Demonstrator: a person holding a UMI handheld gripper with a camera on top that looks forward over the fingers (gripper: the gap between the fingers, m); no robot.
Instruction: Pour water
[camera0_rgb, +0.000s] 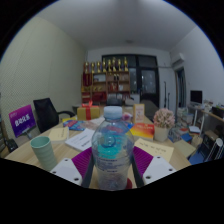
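A clear plastic water bottle (112, 148) with a pale cap stands upright between my fingers, held above the table. My gripper (112, 170) is shut on the bottle, and the purple pads (84, 165) press its sides low down. A pale green cup (44, 152) stands on the table to the left of the bottle, a little ahead of the left finger. The bottle's base is hidden.
The wooden table (30, 160) carries papers, boxes and coloured items beyond the bottle. A black chair (45, 113) stands at the left, a purple sign (21, 120) beside it. Shelves with bottles (105, 78) line the far wall. A flower pot (163, 122) sits at the right.
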